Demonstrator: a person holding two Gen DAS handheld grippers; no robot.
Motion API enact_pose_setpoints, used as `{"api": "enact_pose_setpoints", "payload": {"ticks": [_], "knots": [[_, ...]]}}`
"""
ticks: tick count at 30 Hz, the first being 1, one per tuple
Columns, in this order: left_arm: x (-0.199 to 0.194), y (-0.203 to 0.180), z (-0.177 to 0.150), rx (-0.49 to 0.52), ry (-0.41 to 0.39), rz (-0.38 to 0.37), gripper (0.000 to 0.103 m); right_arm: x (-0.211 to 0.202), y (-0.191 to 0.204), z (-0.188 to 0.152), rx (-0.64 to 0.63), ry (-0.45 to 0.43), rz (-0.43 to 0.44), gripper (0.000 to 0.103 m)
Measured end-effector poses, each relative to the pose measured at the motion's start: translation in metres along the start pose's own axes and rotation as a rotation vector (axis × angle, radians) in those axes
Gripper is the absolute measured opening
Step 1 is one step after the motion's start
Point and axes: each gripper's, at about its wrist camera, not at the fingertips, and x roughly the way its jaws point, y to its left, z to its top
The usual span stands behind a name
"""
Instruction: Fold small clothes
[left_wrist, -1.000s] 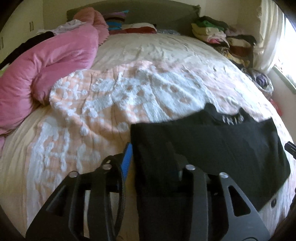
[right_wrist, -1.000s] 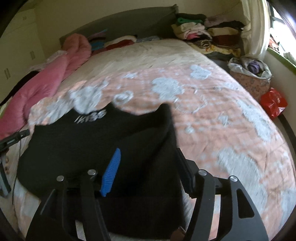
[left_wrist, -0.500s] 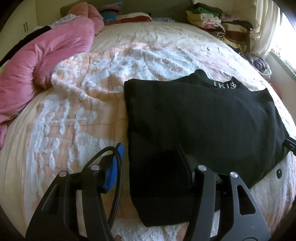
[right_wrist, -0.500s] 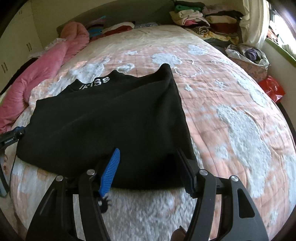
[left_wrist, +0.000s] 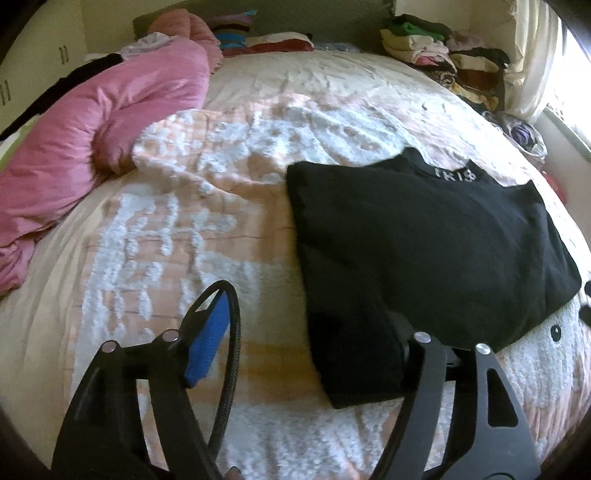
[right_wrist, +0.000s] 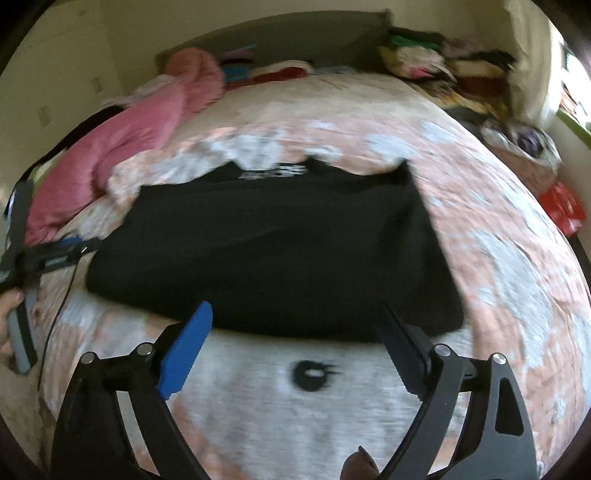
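Observation:
A black garment (left_wrist: 424, 240) with white lettering at its neckline lies flat and folded on the peach and white bedspread (left_wrist: 177, 229). My left gripper (left_wrist: 303, 339) hovers at its near left corner. Its jaws are opening: the blue pad stands off the cloth on the left, and the dark finger lies over the black fabric without pinching it. In the right wrist view the garment (right_wrist: 277, 251) spreads ahead of my right gripper (right_wrist: 295, 350). Those jaws are opening wide, with only the near hem at their tips. The left gripper (right_wrist: 48, 254) and a hand show at that view's left edge.
A pink duvet (left_wrist: 92, 147) is heaped along the bed's left side. Folded clothes (left_wrist: 436, 55) are stacked at the back right by a curtain. A bag of clothes (right_wrist: 524, 140) and a red bag (right_wrist: 561, 210) sit beside the bed on the right.
Both grippers let go of the black garment and drew back toward the bed's near edge, their jaws widening. The garment now lies flat on the bedspread.

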Motion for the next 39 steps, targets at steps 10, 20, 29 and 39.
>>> {"api": "enact_pose_setpoints", "payload": {"ticks": [10,20,29,39], "knots": [[0.0,0.028,0.029,-0.048,-0.035,0.057,0.092,0.036,0.106,0.004,-0.23,-0.015,0.07,0.094],[0.02,0.024,0.055,-0.022,-0.022,0.057,0.093,0.065,0.166,0.002,-0.461,-0.047,0.028,0.094],[0.044,0.012,0.068,0.022,0.008,0.05,0.093,0.101,0.187,-0.012,-0.599,-0.042,-0.057,0.094],[0.066,0.005,0.079,0.043,0.034,0.052,0.093,0.123,0.198,-0.003,-0.664,-0.08,-0.119,0.095]]}}
